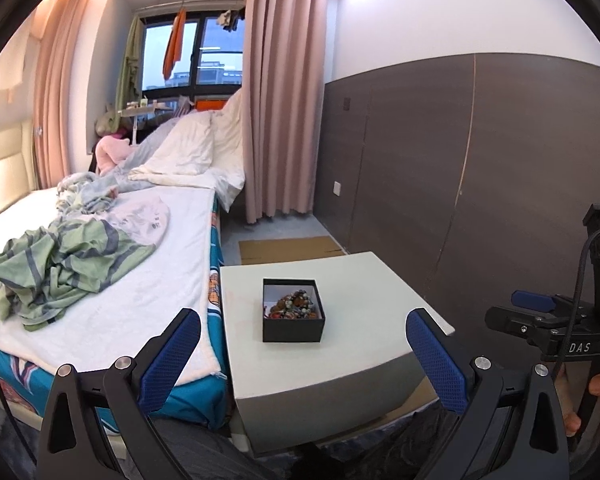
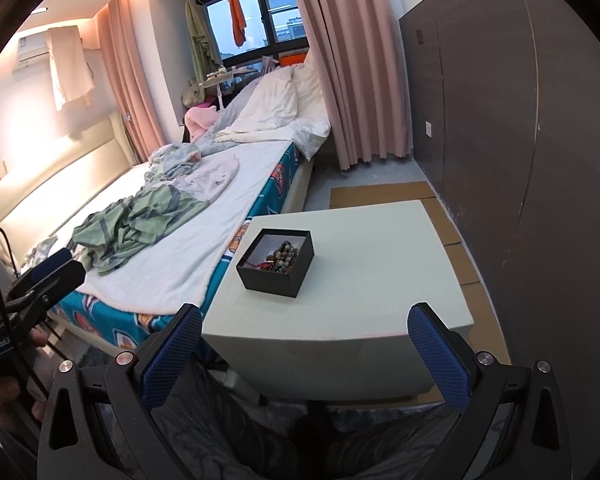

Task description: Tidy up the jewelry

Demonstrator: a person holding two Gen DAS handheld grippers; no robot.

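Note:
A small black box [image 1: 293, 329] [image 2: 271, 276] stands open on a low white table [image 1: 372, 300] [image 2: 380, 264]. Inside it lies a heap of beaded jewelry [image 1: 296, 304] [image 2: 285, 258] in brown, grey and red. My left gripper [image 1: 302, 330] hangs open in front of the table's near edge, nothing between its blue pads. My right gripper [image 2: 304, 326] is open too, held short of the same edge with nothing in it. The right gripper's body also shows in the left wrist view [image 1: 556, 320], and the left gripper's in the right wrist view [image 2: 44, 276].
A bed [image 1: 112, 280] [image 2: 172, 240] with crumpled green clothes [image 1: 60, 268] [image 2: 140, 220] runs along the table's left side. A dark panelled wall [image 1: 480, 180] [image 2: 520, 140] stands to the right. Flat cardboard [image 1: 288, 250] [image 2: 384, 194] lies on the floor behind the table, pink curtains [image 1: 280, 100] beyond.

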